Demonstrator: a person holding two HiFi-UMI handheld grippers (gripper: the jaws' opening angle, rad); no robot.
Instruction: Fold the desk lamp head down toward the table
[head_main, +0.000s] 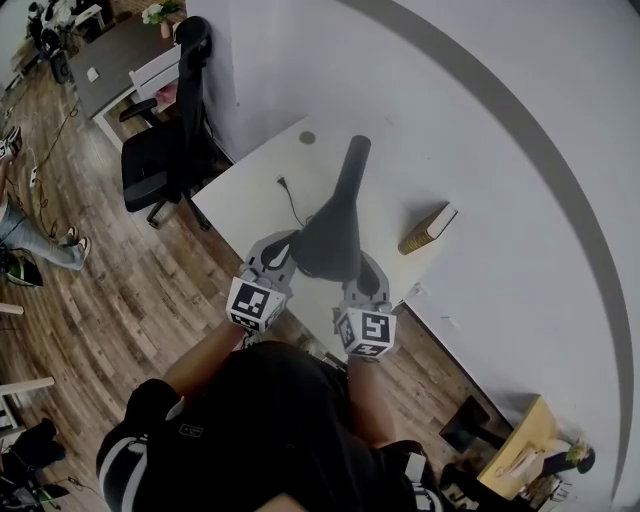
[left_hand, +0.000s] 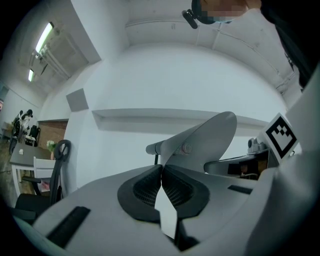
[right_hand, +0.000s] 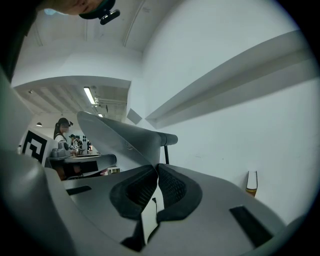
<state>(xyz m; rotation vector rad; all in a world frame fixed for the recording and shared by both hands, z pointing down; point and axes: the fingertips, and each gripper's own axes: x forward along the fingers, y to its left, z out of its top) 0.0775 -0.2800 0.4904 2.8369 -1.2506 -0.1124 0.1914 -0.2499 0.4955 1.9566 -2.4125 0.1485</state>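
Plainly the desk lamp head (head_main: 330, 245) is a light, rigid shell, a dark flared shade with a thin hard rim, and it hangs over the near edge of the white desk (head_main: 250, 190) on a slim lamp arm (head_main: 352, 165) that runs away toward the wall; the base is hidden beneath it. The left gripper (head_main: 283, 248) and the right gripper (head_main: 368, 275) flank the wide end of the head, 1 on each side, and each gripper view shows its 2 ribbed pads brought together with the shade's rim coming right down into the pinch, so both appear clenched on that rim. Smooth plastic or metal there is likely slippery under so narrow a bite, and the hinge where head meets arm probably resists stiffly, so the rim near the wide end, well away from the hinge, looks like the best place to press down with even force on both sides. A book (head_main: 428, 229) lies well apart to the right and a cable (head_main: 290, 200) trails behind. No container shows on the desk; what seems a pot of flowers (head_main: 158, 14) sits on a far dark table (head_main: 115, 55)
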